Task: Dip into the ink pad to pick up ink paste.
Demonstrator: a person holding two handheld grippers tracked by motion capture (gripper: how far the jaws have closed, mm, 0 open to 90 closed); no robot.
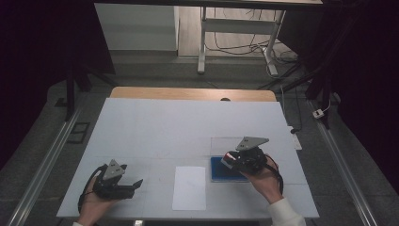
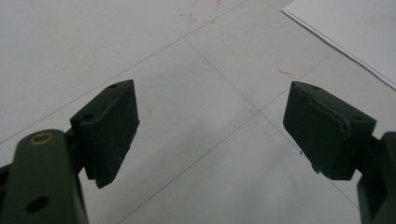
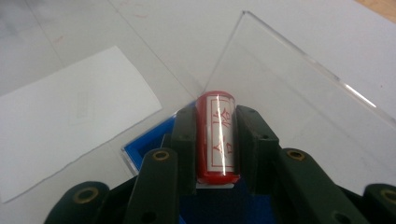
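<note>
Red stamp (image 3: pixel 218 137): clamped in right gripper (image 3: pixel 215 140) above blue box (image 1: pixel 226 170), whose clear lid (image 3: pixel 299 93) is raised behind. White paper (image 1: pixel 189 187) is laid just beside. Left gripper (image 2: pixel 210 130): spread wide, empty, over bare worktop (image 1: pixel 155 127).

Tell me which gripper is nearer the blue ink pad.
Right. The right gripper hangs directly over the blue ink pad, shut on a red stamp. The left gripper sits open well off to the pad's left, beyond the white paper.
</note>
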